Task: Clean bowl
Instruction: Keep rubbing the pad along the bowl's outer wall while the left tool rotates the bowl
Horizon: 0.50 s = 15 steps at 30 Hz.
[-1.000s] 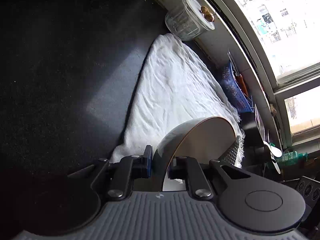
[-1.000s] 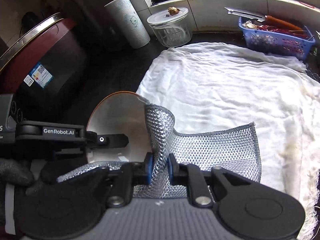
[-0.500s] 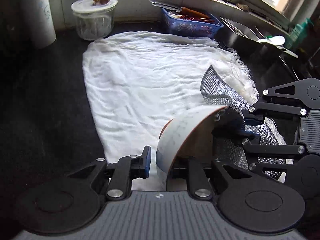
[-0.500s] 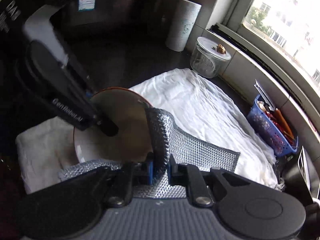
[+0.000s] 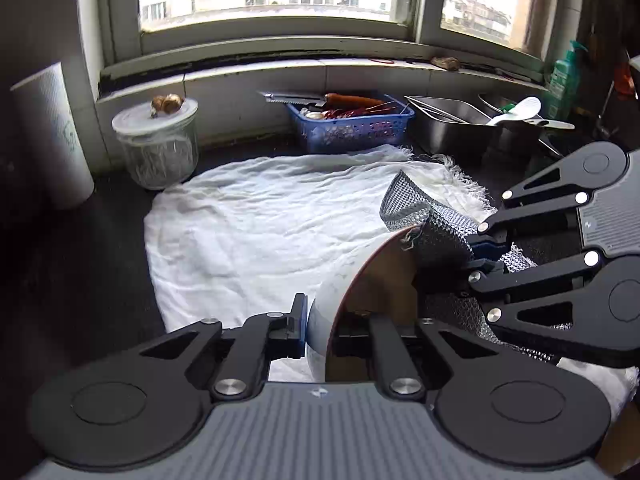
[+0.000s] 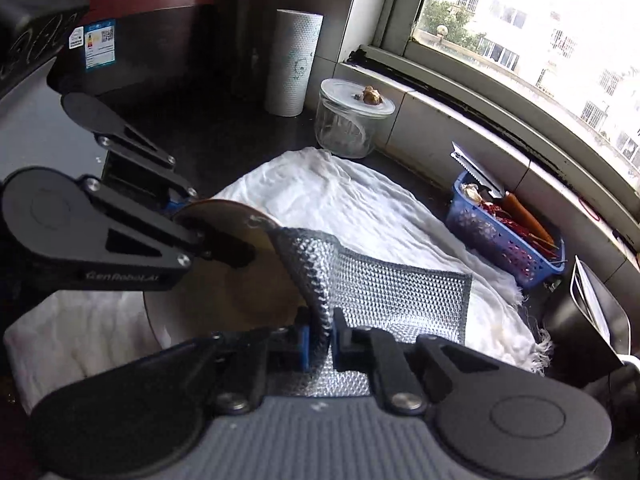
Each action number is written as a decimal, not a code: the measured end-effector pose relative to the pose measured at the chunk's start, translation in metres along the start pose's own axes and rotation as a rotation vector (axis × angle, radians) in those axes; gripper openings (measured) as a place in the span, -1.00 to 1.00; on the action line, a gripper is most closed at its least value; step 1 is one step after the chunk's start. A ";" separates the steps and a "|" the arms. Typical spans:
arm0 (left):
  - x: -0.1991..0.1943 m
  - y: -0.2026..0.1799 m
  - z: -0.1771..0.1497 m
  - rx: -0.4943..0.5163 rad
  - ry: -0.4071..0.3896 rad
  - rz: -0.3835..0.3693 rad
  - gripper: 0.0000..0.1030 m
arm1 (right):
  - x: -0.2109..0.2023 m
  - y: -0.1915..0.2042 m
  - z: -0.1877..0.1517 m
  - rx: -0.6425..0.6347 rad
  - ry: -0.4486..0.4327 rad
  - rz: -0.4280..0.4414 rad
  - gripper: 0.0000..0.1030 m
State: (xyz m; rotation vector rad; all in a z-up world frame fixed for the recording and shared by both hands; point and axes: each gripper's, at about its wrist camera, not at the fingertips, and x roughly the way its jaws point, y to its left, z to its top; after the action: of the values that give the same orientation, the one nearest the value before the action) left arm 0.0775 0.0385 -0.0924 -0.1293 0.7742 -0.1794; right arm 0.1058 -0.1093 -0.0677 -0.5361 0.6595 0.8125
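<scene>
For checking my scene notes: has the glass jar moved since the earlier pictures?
No. The glass jar still stands right beside the paper roll.

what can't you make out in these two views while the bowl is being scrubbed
- Bowl inside, left wrist view: seen edge-on, the mesh cloth and right gripper cover it.
- Bowl bottom, right wrist view: hidden behind the left gripper and the cloth.
- Basket contents: too small and tangled to name fully.
- Metal tray, right wrist view: cut off by the edge.
</scene>
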 end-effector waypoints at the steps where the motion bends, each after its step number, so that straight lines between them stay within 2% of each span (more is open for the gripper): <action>1: 0.000 0.010 -0.002 -0.099 0.005 -0.017 -0.78 | 0.002 -0.001 -0.001 0.030 -0.002 0.008 -0.79; 2: 0.000 0.023 -0.007 -0.221 0.015 -0.036 -0.78 | 0.003 -0.004 -0.002 0.080 0.002 0.025 -0.79; 5: 0.001 0.049 -0.021 -0.452 0.035 -0.086 -0.77 | 0.009 -0.013 -0.008 0.251 0.028 0.095 -0.76; 9: 0.006 0.075 -0.039 -0.720 0.079 -0.150 -0.76 | 0.013 -0.014 -0.013 0.393 0.035 0.160 -0.72; 11: 0.008 0.079 -0.040 -0.734 0.100 -0.181 -0.73 | 0.018 -0.025 -0.018 0.527 0.042 0.232 -0.72; 12: 0.008 0.076 -0.037 -0.690 0.118 -0.173 -0.74 | 0.021 -0.029 -0.020 0.568 0.046 0.256 -0.73; 13: 0.009 0.072 -0.032 -0.629 0.137 -0.158 -0.74 | 0.022 -0.026 -0.020 0.551 0.051 0.251 -0.73; 15: 0.005 0.053 -0.016 -0.398 0.171 -0.058 -0.70 | 0.021 -0.018 -0.017 0.475 0.060 0.224 -0.73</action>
State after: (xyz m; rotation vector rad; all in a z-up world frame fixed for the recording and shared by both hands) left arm 0.0754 0.0884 -0.1170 -0.5194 0.9709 -0.0899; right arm 0.1250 -0.1211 -0.0909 -0.0545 0.9464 0.8154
